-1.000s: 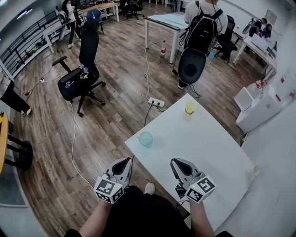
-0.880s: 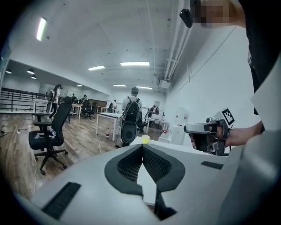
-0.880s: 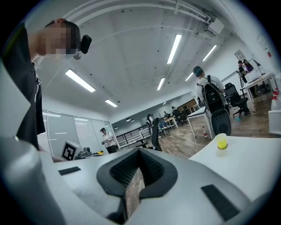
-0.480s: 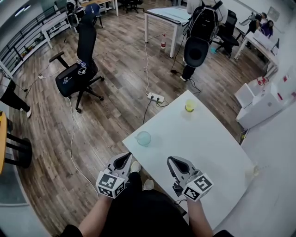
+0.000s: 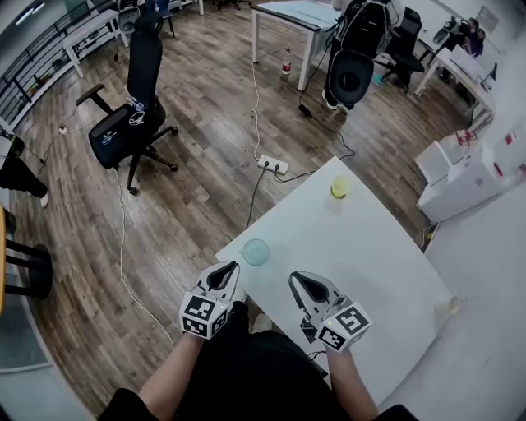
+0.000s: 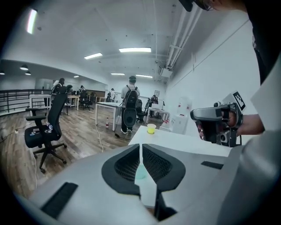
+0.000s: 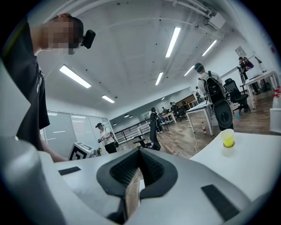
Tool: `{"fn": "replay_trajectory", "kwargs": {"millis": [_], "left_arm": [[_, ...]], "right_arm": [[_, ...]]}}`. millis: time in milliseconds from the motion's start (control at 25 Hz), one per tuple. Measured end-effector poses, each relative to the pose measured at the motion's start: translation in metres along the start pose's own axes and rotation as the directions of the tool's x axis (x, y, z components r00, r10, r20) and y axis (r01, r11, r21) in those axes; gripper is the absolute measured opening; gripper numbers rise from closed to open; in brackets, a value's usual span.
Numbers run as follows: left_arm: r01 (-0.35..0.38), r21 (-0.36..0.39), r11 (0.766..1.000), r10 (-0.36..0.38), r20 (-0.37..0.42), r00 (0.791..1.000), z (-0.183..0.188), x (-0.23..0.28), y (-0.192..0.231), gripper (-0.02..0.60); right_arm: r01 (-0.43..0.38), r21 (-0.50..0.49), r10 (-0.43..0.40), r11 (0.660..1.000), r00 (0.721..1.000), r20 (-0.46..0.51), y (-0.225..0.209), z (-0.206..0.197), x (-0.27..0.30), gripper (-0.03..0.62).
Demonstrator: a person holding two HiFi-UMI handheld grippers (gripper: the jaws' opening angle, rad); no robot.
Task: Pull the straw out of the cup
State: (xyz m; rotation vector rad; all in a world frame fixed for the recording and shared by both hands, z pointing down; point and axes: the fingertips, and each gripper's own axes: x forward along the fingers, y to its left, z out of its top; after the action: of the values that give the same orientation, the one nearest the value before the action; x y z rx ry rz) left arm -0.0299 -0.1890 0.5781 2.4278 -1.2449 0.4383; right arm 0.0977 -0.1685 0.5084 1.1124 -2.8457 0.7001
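Approaching judged as current step: left hand-held gripper (image 5: 231,269), right hand-held gripper (image 5: 295,279) closed, empty, near clear cup (image 5: 256,252) on surface (image 5: 370,263); opening needed next; straw unseen.

A black office chair (image 5: 123,123) stands on the wooden floor (image 5: 189,197). A white cable (image 5: 123,242) trails past it. A power strip (image 5: 274,165) lies just off the far corner of the white counter (image 5: 370,263). Farther back, a person with a black backpack (image 5: 359,37) stands by a desk (image 5: 288,15), with a bottle (image 5: 286,66) near its leg. White boxes (image 5: 464,177) sit at the right.
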Motion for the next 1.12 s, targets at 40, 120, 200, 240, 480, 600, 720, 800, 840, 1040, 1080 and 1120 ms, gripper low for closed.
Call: {"fn": "replay_trajectory", "kwargs": {"millis": [40,120,200,240,480,600,720,800,840,1040,1080,1120], "left_arm": [[0.002,0.000,1.000,-0.002,-0.007,1.000,-0.002,0.004,0.003,0.015],[0.008,0.003,1.000,-0.008,-0.026,1.000,-0.007,0.012,0.009,0.017],[0.017,0.007,1.000,-0.017,-0.048,0.999,-0.012,0.020,0.014,0.032],[0.021,0.009,1.000,-0.021,-0.058,0.998,-0.013,0.023,0.016,0.047],[0.049,0.024,0.999,-0.046,-0.103,0.994,-0.021,0.039,0.022,0.126],[0.068,0.030,0.997,-0.064,-0.117,0.991,-0.021,0.045,0.023,0.130],[0.083,0.039,0.996,-0.078,-0.135,0.988,-0.023,0.049,0.025,0.134],[0.093,0.047,0.995,-0.085,-0.144,0.986,-0.024,0.052,0.025,0.135],[0.097,0.049,0.994,-0.089,-0.147,0.985,-0.025,0.053,0.026,0.133],[0.125,0.040,0.991,-0.118,-0.147,0.982,-0.026,0.054,0.025,0.124],[0.131,0.038,0.991,-0.124,-0.148,0.981,-0.026,0.054,0.025,0.124],[0.135,0.036,0.990,-0.128,-0.149,0.981,-0.026,0.054,0.025,0.124]], "right_arm": [[0.004,0.002,-0.004,1.000,1.000,0.000,-0.002,-0.001,0.004,0.021],[0.012,0.004,-0.012,1.000,1.000,-0.007,-0.005,-0.003,0.010,0.021],[0.020,0.005,-0.019,1.000,1.000,-0.023,-0.008,-0.007,0.016,0.021],[0.024,0.009,-0.024,1.000,0.999,-0.031,-0.010,-0.009,0.019,0.021],[0.055,0.038,-0.053,0.998,0.997,-0.054,-0.023,-0.016,0.025,0.021],[0.066,0.029,-0.064,0.997,0.996,-0.069,-0.028,-0.014,0.028,0.021],[0.079,0.035,-0.076,0.996,0.994,-0.077,-0.030,-0.014,0.031,0.021],[0.086,0.039,-0.082,0.996,0.993,-0.081,-0.032,-0.015,0.032,0.021],[0.088,0.041,-0.084,0.995,0.993,-0.082,-0.033,-0.015,0.032,0.021],[0.098,0.047,-0.093,0.994,0.992,-0.091,-0.035,-0.017,0.033,0.021],[0.099,0.048,-0.094,0.994,0.991,-0.092,-0.036,-0.017,0.033,0.021],[0.100,0.048,-0.095,0.994,0.991,-0.093,-0.036,-0.017,0.034,0.021]]}}
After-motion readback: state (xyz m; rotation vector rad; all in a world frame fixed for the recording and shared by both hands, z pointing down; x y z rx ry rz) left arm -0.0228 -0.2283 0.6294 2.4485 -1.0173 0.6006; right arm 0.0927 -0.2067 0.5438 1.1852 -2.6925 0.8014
